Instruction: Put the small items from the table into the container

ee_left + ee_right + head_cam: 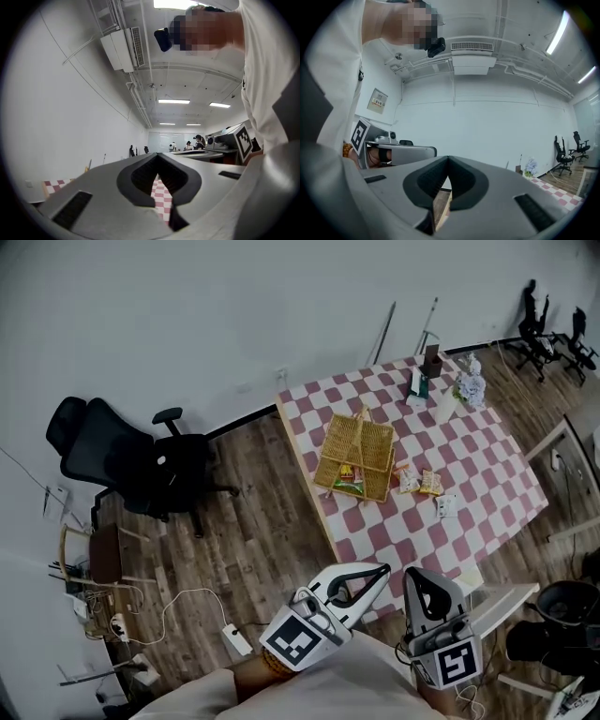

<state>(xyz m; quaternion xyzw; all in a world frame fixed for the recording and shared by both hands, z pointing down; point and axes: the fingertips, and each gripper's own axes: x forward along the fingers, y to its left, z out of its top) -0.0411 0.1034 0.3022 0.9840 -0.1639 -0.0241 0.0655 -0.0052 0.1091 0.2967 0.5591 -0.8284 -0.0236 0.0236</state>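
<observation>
Both sets of jaws are together and empty: left gripper (381, 570), right gripper (418, 576), well short of the tabletop (487, 463)

A matt checked cloth (323, 404) is covering the table (497, 493). The container (354, 457) is showing woven wicker. The floor (253, 521) is looking like grained wood planks. The left gripper (382, 569) and right gripper (418, 577) are showing smooth, matt grey plastic.

A black office chair (131, 460) stood at centre left. A white power strip (236, 640) lay on the wood floor (253, 521) below it.
</observation>
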